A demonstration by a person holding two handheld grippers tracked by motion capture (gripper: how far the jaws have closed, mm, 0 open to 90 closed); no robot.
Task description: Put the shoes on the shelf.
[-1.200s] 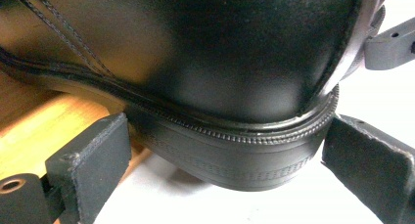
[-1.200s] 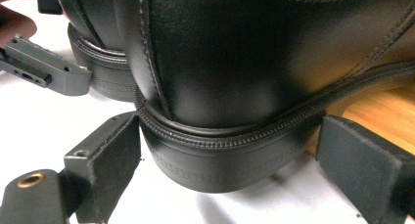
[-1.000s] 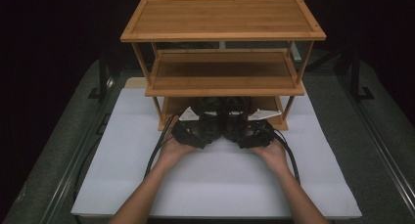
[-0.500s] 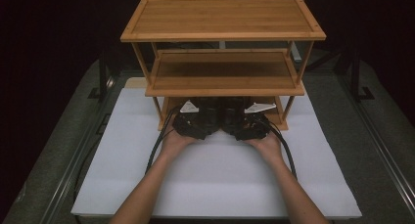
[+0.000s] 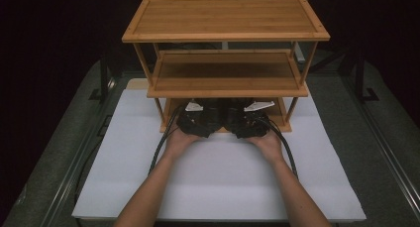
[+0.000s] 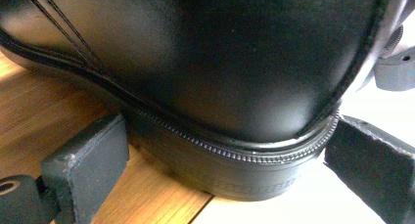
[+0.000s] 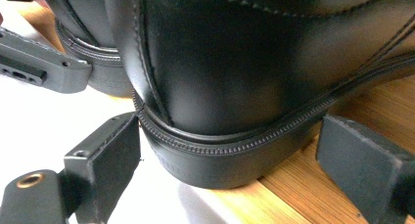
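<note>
Faintly, unreadable embossing on boot heel (image 6: pixel 244 175)

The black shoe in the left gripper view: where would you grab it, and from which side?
At the heel, from behind, as the left gripper already sits. The shoe has its rounded heel hanging off the shelf edge toward the gripper, and the open fingers flank it on both sides. The heel looks narrow and firm there, so closing across it should probably hold.

**Shoes at the rack's bottom shelf**

A three-tier rack (image 5: pixel 225 63) stands at the far edge of the mat (image 5: pixel 218 182) on the surface. Two shoes sit side by side at the front of the lowest shelf: left shoe (image 6: pixel 205 77), right shoe (image 7: pixel 235 87), heels overhanging the mat.
</note>
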